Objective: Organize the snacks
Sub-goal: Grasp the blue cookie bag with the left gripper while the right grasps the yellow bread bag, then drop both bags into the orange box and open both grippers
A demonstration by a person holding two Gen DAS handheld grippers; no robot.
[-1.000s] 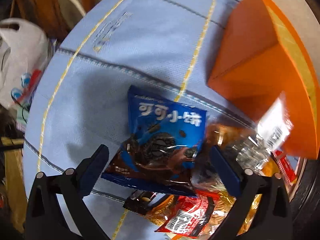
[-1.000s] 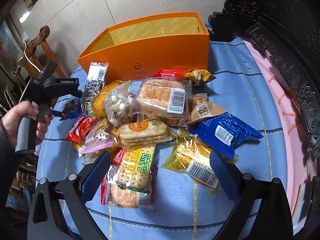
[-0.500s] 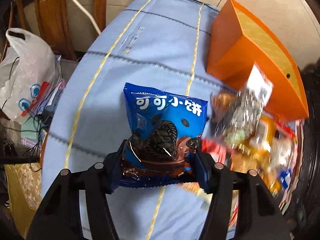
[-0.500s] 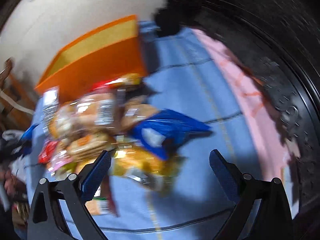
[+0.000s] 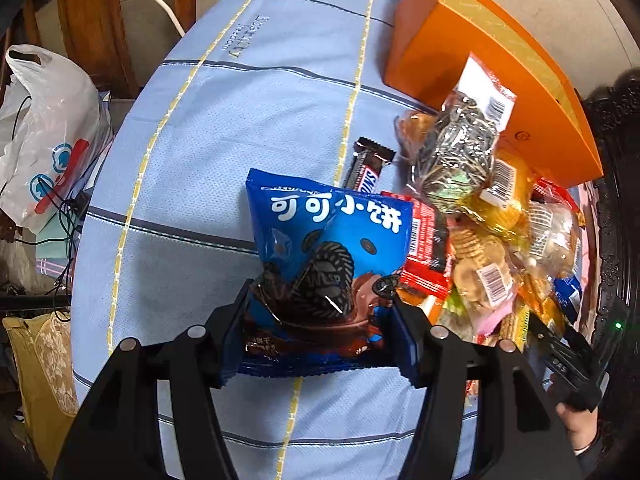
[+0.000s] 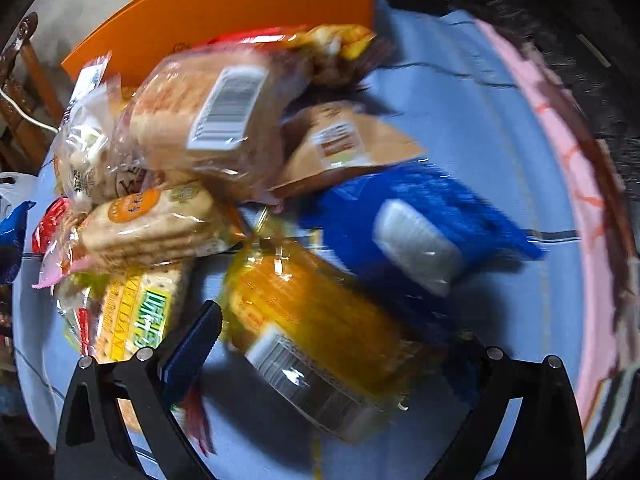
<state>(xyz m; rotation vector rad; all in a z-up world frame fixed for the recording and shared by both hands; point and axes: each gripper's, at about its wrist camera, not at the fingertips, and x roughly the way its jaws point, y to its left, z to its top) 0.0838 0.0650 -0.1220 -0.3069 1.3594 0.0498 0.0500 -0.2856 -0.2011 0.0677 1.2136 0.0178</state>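
Left hand-held gripper [image 5: 320, 332]: clamped on the lower end of the blue cookie bag [image 5: 328, 256], held above the blue-clothed counter [image 5: 240, 120].
Right hand-held gripper [image 6: 340, 344]: jaws closing around the yellow snack packet [image 6: 312, 320]; the blurred view seems to show the pads not yet touching it.
Snack pile [image 5: 480, 220]: heaped beside the orange box [image 5: 480, 40].

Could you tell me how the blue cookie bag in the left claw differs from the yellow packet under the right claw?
The blue cookie bag is pinched in the left claw, away from the heap; the yellow packet lies on the tablecloth between the closing jaws of the right claw, not yet gripped. The bag is opaque with printed cookies; the packet is glossy yellow with its barcode up. Both are sealed snacks.
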